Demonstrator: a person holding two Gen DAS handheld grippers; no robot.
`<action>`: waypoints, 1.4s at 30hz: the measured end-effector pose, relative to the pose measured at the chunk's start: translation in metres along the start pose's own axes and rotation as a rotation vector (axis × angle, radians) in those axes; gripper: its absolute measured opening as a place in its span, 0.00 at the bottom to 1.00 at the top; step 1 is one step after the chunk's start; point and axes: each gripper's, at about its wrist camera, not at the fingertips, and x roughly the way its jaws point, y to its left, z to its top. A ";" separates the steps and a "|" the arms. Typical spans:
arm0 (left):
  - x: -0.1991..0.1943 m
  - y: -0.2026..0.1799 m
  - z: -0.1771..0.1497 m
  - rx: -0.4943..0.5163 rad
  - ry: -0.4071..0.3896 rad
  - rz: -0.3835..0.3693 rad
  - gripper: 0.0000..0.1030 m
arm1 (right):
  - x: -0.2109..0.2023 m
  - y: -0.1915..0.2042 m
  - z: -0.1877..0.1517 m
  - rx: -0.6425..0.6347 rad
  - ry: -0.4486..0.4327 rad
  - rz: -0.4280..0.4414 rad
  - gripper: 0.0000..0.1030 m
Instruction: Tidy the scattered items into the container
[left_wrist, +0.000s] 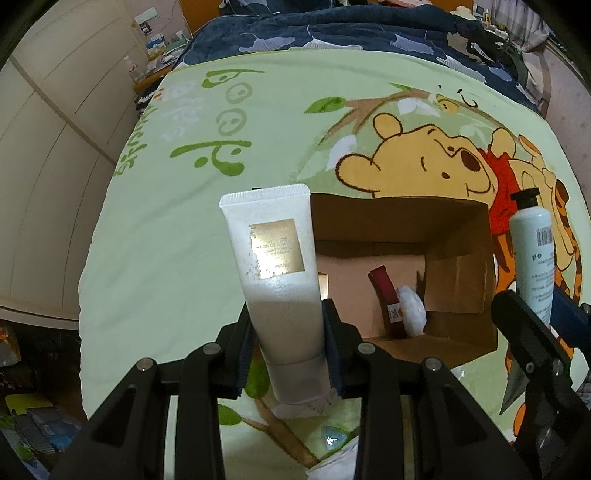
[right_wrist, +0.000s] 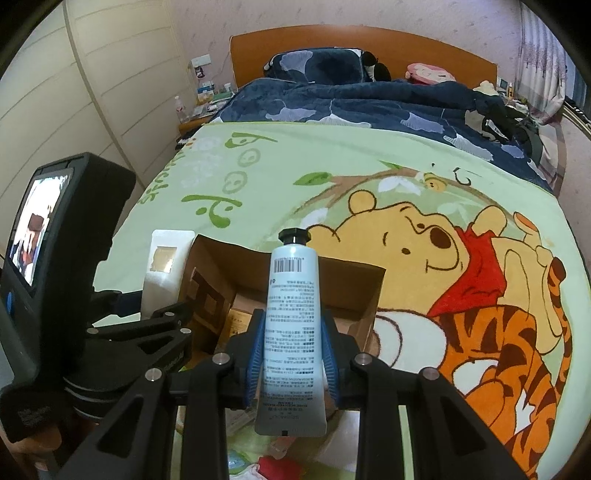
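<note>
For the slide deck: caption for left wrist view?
Left gripper holds white tube beside open cardboard box on bed.

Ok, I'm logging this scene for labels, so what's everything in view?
white tube: 1, white with gold label, held in left gripper
blue tube: 1, pale blue, black cap, held in right gripper
cardboard box: 1, brown, open, on blanket
red item: 1, inside box
white puff: 1, inside box
blanket: 1, green cartoon print, on bed
left gripper: 1, black
right gripper: 1, black
</note>
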 end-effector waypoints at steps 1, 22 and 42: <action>0.000 0.000 0.001 0.002 -0.002 0.002 0.33 | 0.000 0.000 0.001 -0.003 -0.001 -0.002 0.28; -0.012 0.000 0.013 0.065 -0.069 0.052 0.58 | 0.000 -0.005 0.013 -0.031 -0.021 -0.005 0.49; -0.047 0.002 -0.015 0.089 -0.131 0.042 0.58 | -0.037 -0.004 -0.002 -0.059 -0.043 0.009 0.51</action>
